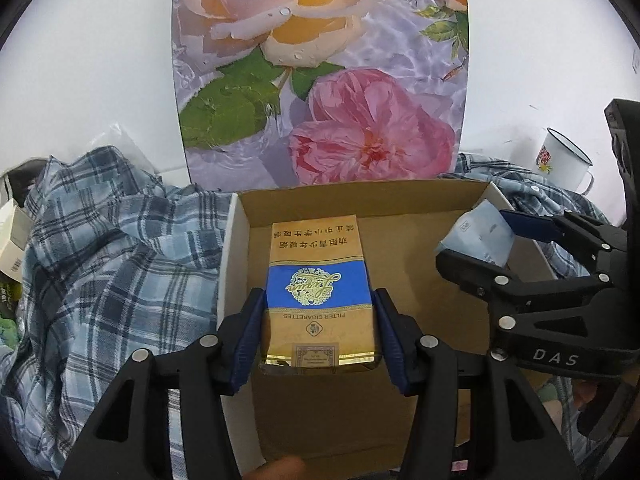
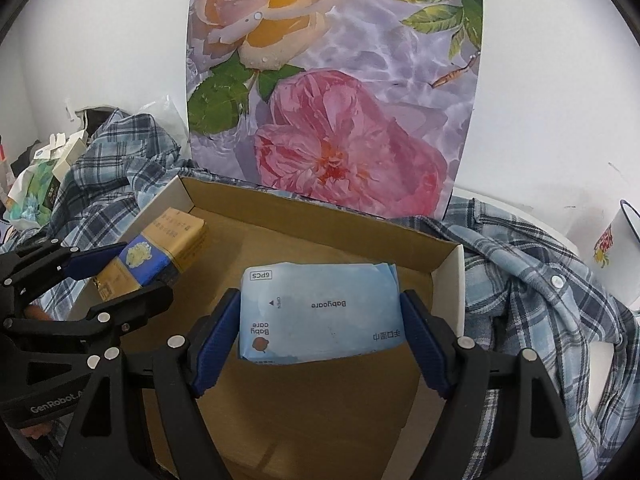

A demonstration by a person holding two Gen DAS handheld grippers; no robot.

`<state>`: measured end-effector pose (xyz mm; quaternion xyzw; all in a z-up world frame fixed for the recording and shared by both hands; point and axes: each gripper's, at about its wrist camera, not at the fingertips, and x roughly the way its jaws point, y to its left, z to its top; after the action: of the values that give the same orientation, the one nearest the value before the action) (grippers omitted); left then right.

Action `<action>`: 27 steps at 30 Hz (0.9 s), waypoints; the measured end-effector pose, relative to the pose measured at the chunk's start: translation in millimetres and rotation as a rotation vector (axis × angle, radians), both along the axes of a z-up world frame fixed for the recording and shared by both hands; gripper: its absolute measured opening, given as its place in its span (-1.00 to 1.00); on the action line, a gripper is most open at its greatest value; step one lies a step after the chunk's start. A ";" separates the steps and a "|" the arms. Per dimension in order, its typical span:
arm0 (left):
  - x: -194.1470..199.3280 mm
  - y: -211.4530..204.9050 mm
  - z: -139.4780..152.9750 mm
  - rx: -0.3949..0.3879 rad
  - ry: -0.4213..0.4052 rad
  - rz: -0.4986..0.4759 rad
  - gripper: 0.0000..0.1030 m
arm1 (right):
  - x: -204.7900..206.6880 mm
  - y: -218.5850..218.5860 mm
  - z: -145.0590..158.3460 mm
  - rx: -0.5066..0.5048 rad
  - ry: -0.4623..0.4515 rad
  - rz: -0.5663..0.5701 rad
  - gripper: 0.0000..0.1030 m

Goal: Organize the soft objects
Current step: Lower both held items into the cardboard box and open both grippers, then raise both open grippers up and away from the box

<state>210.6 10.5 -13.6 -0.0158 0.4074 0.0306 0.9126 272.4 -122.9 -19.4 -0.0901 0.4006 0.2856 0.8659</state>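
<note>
Between blue pads, the pale-blue wipes pack (image 2: 320, 312) bulges softly.

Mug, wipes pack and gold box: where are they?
Mug (image 1: 562, 162), left wrist view, white side.
Wipes pack (image 2: 320, 312), right wrist view, front face.
Gold box (image 1: 318, 280), left wrist view, blue band.

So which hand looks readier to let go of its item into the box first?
Probably the left. Its gripper holds the cigarette pack low against the cardboard box floor, near the left wall. The right gripper holds its wipes pack, which seems slightly higher.
</note>
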 end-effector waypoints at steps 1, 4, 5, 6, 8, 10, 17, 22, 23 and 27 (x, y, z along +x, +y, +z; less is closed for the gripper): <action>-0.9 -0.2 1.0 0.004 -0.008 -0.002 0.14 | 0.0 -1.2 0.2 0.003 0.001 -0.003 0.55; -2.3 0.2 4.4 0.004 -0.027 -0.008 0.53 | 0.2 -3.3 -0.4 0.009 0.010 -0.005 0.61; -2.8 0.0 5.5 0.016 -0.033 -0.005 0.88 | 0.1 -3.8 -0.6 0.010 0.016 -0.002 0.61; -4.7 -0.4 8.1 0.023 -0.059 -0.007 1.00 | 0.6 -5.2 -0.2 0.007 0.017 -0.009 0.62; -8.3 -1.4 12.3 0.039 -0.101 -0.011 1.00 | 0.7 -6.8 1.1 0.010 0.013 -0.010 0.73; -9.5 -3.0 15.3 0.058 -0.112 -0.010 1.00 | 1.2 -9.3 3.5 0.014 0.007 -0.020 0.86; -10.8 0.1 16.8 0.059 -0.110 -0.001 1.00 | 0.5 -11.3 7.8 0.002 -0.011 -0.027 0.96; -14.0 -0.2 22.0 0.052 -0.126 -0.004 1.00 | -2.4 -13.0 13.4 0.018 -0.031 -0.022 0.98; -14.9 -0.3 24.5 0.051 -0.131 -0.002 1.00 | -2.9 -13.0 14.9 0.022 -0.035 -0.022 0.98; -21.3 -0.5 36.7 0.044 -0.160 -0.004 1.00 | -7.0 -14.6 25.6 0.045 -0.058 -0.022 0.99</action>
<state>189.3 10.0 23.1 0.0028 0.3322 0.0365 0.9425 265.5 -137.5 6.2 -0.0747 0.3698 0.2823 0.8820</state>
